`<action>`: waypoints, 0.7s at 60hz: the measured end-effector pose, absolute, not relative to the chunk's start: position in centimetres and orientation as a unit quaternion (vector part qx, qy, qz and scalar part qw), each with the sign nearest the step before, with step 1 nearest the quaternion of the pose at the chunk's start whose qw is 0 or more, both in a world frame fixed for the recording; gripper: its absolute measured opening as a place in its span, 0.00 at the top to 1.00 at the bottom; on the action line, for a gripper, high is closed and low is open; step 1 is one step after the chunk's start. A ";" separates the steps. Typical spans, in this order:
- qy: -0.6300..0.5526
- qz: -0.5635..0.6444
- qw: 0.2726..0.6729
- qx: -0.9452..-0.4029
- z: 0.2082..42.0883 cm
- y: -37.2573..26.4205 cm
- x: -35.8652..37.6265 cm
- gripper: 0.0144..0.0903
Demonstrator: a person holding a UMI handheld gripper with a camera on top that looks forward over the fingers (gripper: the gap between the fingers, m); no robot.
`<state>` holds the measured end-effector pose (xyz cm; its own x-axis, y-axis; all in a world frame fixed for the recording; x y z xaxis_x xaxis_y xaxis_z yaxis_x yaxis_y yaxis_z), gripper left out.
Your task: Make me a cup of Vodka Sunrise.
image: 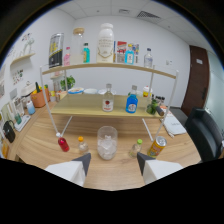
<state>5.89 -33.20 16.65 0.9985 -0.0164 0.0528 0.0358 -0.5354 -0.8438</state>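
Hand-held gripper (pixel 113 164): fingers spread apart with nothing between them; it hovers over the near edge of the wooden surface (pixel 45 142)
Glass (pixel 107 142): clear, holding ice; stands just ahead of the fingers, in line with the gap
Near row: a small red bottle (pixel 63 144) at far left; a small bottle with an orange cap (pixel 82 145) left of the glass; a small green-capped bottle (pixel 135 148) right of it; an orange can (pixel 156 146) leans farther right
Lower shelf (pixel 85 105): a clear bottle with a red label (pixel 107 98) beside a blue bottle (pixel 132 101); limes (pixel 153 107) at the right end
Upper shelf (pixel 107 65): a large white jug (pixel 105 43) among assorted bottles and cartons
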 end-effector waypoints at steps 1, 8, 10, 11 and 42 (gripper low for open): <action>-0.007 -0.028 0.481 -0.876 16.7 -33.3 5.7 0.05; -0.009 -0.031 0.476 -0.879 16.7 -34.0 4.6 0.05; -0.012 -0.031 0.474 -0.880 16.7 -34.2 4.4 0.05; -0.014 -0.033 0.474 -0.880 16.7 -34.3 4.4 0.05; -0.028 -0.043 0.465 -0.884 16.5 -34.9 4.5 0.05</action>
